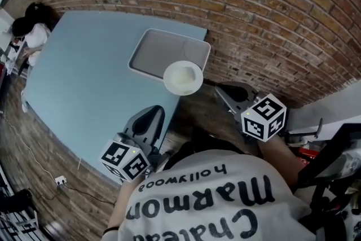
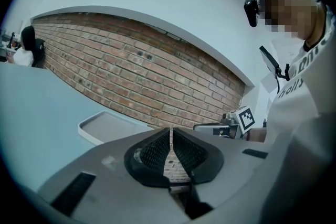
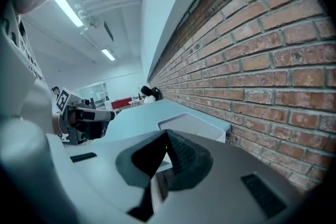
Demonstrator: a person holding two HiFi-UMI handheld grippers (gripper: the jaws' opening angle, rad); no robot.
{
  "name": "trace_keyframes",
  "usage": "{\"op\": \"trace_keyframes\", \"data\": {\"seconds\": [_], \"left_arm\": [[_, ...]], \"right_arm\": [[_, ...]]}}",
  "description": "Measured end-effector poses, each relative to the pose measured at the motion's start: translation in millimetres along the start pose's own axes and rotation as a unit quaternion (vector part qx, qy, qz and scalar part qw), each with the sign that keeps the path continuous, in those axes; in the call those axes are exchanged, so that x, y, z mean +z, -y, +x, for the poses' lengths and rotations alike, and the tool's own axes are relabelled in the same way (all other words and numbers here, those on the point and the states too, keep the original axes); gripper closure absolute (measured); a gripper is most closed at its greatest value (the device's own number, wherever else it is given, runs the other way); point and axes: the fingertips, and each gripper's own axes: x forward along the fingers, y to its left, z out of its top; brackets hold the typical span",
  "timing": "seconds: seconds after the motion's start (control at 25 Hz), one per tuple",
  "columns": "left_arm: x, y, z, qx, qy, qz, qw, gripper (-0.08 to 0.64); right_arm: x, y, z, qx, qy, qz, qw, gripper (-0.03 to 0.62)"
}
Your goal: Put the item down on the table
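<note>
White bowl (image 1: pixel 183 77) at tray (image 1: pixel 151 53) corner by counter (image 1: pixel 84 82) edge, its footing unclear, hidden in both gripper views, left claw (image 2: pixel 170 131) closed, empty, right claw (image 3: pixel 167 135) closed, empty, short of bowl.

One light blue bench (image 1: pixel 84 82). One grey tray (image 1: pixel 161 51). One round white bowl (image 1: pixel 183 77). Two hand-held grippers, the left gripper (image 1: pixel 156 112) and the right gripper (image 1: pixel 217 88), each with two jaws. Two cubes with square markers, the left cube (image 1: pixel 125 160) and the right cube (image 1: pixel 263 117). One brick wall (image 1: pixel 254 8). Two people: one seated person (image 1: pixel 34 31) and one camera wearer (image 1: pixel 214 206). One white plug block (image 1: pixel 60 180) on the floor.
</note>
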Motion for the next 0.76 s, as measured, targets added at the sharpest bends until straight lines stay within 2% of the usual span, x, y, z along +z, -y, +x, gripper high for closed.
{"op": "trace_keyframes", "data": {"seconds": [0.76], "left_arm": [[0, -10, -1, 0.011, 0.000, -0.010, 0.9999, 0.537]], "right_arm": [[-1, 15, 5, -0.024, -0.002, 0.022, 0.999, 0.584]]}}
